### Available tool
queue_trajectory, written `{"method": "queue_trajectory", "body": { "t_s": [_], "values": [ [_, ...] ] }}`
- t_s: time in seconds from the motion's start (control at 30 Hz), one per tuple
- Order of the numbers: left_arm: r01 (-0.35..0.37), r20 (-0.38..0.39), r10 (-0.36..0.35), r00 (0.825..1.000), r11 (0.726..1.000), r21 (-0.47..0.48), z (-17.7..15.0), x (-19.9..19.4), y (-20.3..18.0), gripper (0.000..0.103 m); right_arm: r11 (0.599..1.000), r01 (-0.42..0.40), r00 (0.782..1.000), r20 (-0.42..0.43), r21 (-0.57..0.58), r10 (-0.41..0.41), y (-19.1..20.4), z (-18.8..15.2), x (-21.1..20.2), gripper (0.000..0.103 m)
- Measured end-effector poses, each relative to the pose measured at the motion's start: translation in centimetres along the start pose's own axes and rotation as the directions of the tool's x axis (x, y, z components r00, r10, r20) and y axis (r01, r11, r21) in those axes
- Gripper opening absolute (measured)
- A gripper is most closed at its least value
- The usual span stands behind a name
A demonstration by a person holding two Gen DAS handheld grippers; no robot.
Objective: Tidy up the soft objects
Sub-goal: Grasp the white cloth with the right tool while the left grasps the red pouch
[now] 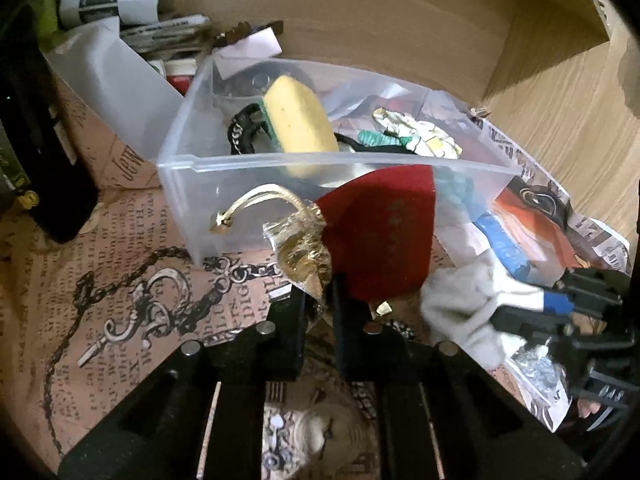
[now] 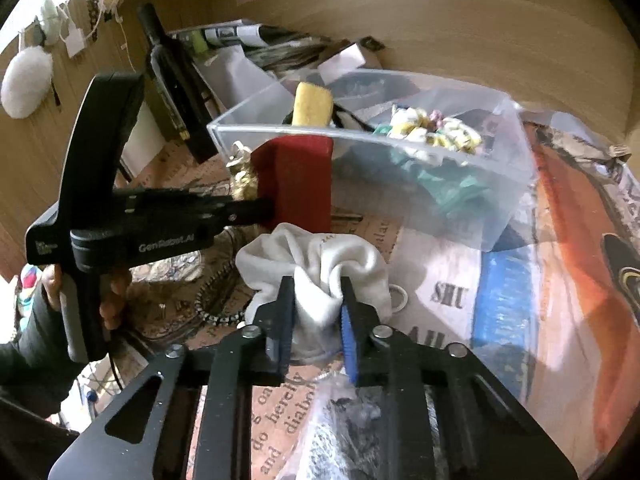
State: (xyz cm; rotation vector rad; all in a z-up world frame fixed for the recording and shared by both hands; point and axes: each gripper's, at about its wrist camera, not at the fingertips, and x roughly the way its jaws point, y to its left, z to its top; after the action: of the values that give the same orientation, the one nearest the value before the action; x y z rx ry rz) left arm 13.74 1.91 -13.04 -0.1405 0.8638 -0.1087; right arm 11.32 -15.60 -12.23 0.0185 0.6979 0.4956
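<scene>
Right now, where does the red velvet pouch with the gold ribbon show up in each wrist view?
Left wrist view: the red velvet pouch sits centre frame, pinched at its lower edge by the left tongs, in front of the clear bin.
Right wrist view: the pouch is left of centre, held at the tip of the left tongs, above the white cloth.
Shared landmark: the yellow sponge in the clear plastic bin.
</scene>
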Motion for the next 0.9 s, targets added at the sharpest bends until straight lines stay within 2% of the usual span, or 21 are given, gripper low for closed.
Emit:
{"method": "queue_trajectory", "body": {
  "t_s": [0.27, 0.7, 0.8, 0.9],
  "values": [
    [-0.001, 0.084, 0.001, 0.996, 1.0, -0.008, 0.8, -3.6, -0.2, 0.01, 0.999, 0.038, 0.994, 0.103, 0.011, -0.039, -0.5, 0.6, -3.5, 0.014],
    [0.002, 0.259, -0.015, 0.966, 0.999, 0.051, 3.2, -9.8, -2.3, 0.007, 0.995, 0.089, 0.958, 0.271, 0.035, -0.095, -1.5, 3.3, -8.2, 0.014],
    [-0.002, 0.277, -0.012, 0.961, 0.999, 0.052, 3.7, -10.0, -2.4, 0.007, 0.995, 0.093, 0.951, 0.292, 0.04, -0.1, -1.9, 3.9, -8.3, 0.014],
    [0.005, 0.245, -0.016, 0.969, 0.999, 0.046, 3.9, -9.2, -1.9, 0.007, 0.994, 0.099, 0.945, 0.308, 0.046, -0.108, -2.3, 4.5, -8.4, 0.014]
  ]
}}
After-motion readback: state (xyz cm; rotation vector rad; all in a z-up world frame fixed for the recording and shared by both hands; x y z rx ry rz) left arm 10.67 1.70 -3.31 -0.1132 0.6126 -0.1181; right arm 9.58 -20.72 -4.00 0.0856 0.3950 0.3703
